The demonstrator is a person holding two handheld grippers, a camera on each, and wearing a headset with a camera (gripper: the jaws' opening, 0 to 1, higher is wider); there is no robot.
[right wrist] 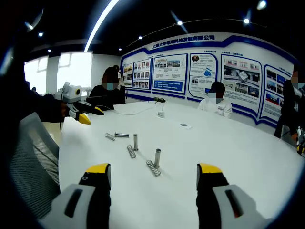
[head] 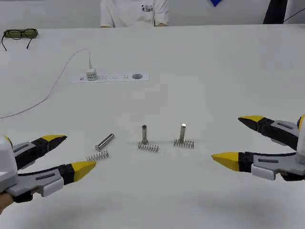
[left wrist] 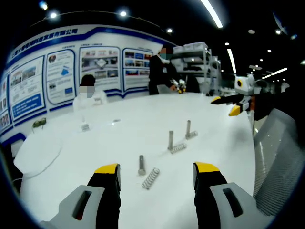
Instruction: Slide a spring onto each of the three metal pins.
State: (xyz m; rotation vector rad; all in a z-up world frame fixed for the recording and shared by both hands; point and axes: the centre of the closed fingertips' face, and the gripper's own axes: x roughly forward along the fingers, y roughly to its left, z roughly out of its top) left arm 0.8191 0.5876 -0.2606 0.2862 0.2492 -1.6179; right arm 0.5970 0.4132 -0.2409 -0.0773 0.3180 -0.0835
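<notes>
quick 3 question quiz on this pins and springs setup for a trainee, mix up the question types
1. True or false: the left pin stands upright.
2. How many of the three springs are already on a pin? A none, B one, C three.
3. Fill in: the left gripper and the right gripper both have jaws that are ____.

Key
1. False: it lies on its side, while the middle pin and the right pin stand upright.
2. A: the left spring, middle spring and right spring all lie on the table.
3. open
</notes>
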